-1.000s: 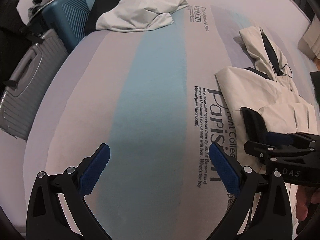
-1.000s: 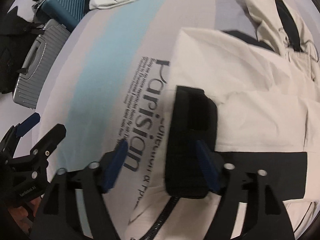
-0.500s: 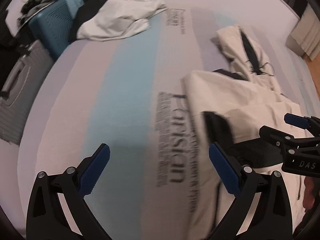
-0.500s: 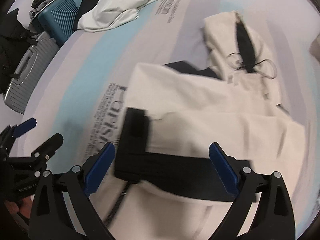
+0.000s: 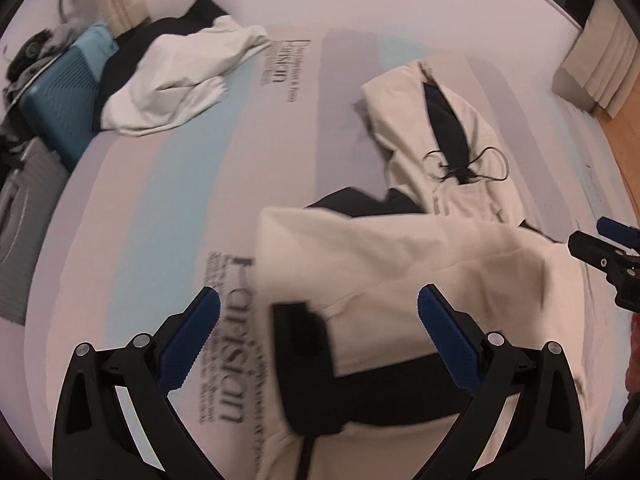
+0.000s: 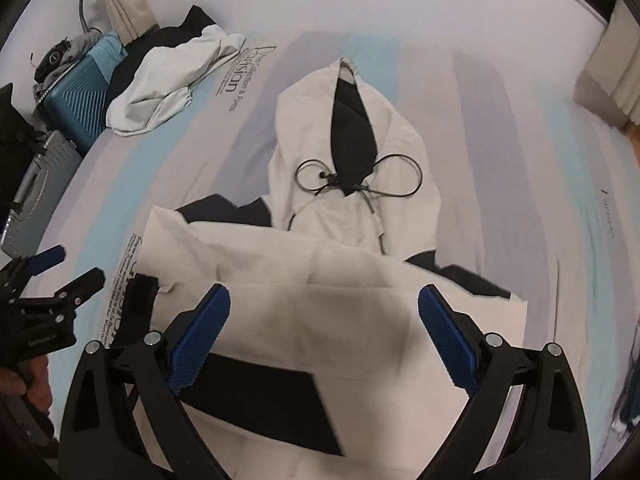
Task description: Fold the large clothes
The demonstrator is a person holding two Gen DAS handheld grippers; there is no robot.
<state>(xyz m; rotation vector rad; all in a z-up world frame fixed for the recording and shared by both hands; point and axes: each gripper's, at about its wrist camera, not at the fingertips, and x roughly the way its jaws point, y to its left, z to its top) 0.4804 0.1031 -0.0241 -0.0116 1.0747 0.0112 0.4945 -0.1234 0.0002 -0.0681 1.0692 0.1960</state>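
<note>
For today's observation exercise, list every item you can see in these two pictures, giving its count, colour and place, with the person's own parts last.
Jacket: one, cream with black panels, spread on the bed, hood away from the cameras.
Drawstring: one, dark, looped on the hood.
Bedsheet: one, pale grey with light blue stripes and dark lettering, under the jacket.
Crumpled garment: one, white, far left of the bed.
Suitcases: one blue, one grey, beside the bed at left.
Curtain: one, beige, far left corner.
Left claw: one, black with blue pads, open above the jacket's black cuff.
Right claw: one, same colours, open above the jacket's body.
</note>
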